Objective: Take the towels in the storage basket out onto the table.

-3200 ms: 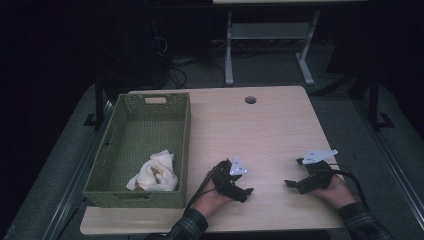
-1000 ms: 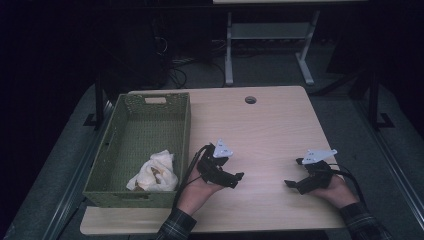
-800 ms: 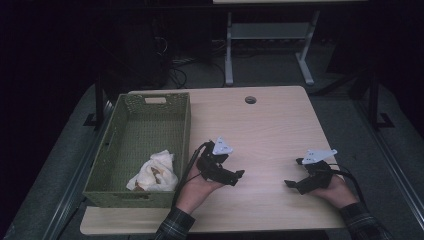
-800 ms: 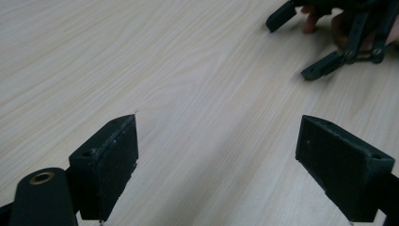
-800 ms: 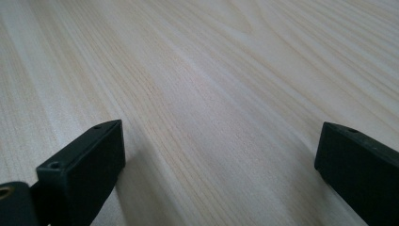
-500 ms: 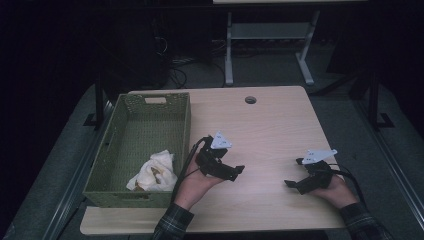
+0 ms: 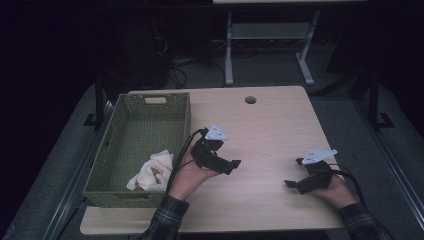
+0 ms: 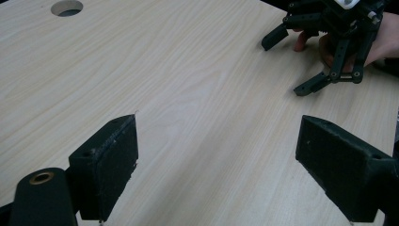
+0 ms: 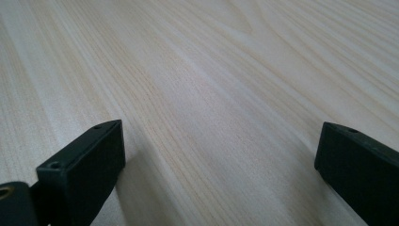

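Lying crumpled in the green basket [image 7: 135, 150], just left of the left gripper [image 7: 227, 165], the white cloth [image 7: 152, 170] looks soft, light and floppy; pinching a raised fold should hold it. Both the left gripper and the right gripper [image 7: 292, 184], farther right, gape wide, holding nothing.

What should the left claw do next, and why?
Probably swing left toward the crumpled cloth in the green basket. The left claw is open and holds nothing, pointing across the bare table at the right claw. The cloth is the nearest thing to grab.
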### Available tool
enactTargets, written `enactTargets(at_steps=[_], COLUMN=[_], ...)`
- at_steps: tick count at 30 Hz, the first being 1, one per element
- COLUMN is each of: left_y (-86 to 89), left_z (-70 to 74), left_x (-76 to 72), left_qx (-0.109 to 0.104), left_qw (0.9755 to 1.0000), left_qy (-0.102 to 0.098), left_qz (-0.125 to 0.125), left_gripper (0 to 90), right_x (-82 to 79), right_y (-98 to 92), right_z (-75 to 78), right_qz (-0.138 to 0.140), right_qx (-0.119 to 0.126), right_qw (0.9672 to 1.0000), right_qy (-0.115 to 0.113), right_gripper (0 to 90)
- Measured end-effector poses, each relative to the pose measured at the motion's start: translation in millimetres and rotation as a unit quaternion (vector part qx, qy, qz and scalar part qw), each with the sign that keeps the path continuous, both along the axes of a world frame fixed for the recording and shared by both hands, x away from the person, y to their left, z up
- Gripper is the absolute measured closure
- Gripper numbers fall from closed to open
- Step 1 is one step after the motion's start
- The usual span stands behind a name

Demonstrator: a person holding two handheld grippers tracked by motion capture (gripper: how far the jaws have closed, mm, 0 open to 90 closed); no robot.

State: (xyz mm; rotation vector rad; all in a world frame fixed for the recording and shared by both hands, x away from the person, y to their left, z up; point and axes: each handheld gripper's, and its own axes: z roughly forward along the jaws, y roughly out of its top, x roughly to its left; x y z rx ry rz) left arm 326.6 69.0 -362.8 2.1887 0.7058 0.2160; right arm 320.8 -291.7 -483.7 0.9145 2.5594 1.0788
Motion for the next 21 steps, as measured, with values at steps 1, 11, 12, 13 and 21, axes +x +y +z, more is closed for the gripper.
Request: enactTargets(at_steps=[1,11,12,13,21], left_y=[0.4,18.9,21.7,24.5,43.0], left_z=[1.1,22.5,23.4,24.0,29.2], left_x=[0.4,5.1,5.2,5.4,5.6], left_qx=[-0.001,0.004,0.002,0.000,-0.003], left_qw=[1.0000,0.9998,0.9999,0.9999,1.0000], left_qy=[0.000,-0.008,-0.008,-0.007,-0.005], left_qz=[0.002,-0.016,-0.014,-0.013,-0.004], left_gripper=[12.9,13.3,13.3,13.4,13.9], right_x=[0.0,0.0,0.0,0.0,0.2], right_y=[0.0,0.0,0.0,0.0,0.0], right_z=[0.0,0.0,0.0,0.0,0.0], right_qz=[0.000,0.000,0.000,0.000,0.001], right_qx=[0.000,0.000,0.000,0.000,0.000], right_qw=[1.0000,1.0000,1.0000,1.0000,1.0000], right_qy=[0.000,0.000,0.000,0.000,0.000], right_gripper=[1.9,1.9,1.9,1.9,1.9])
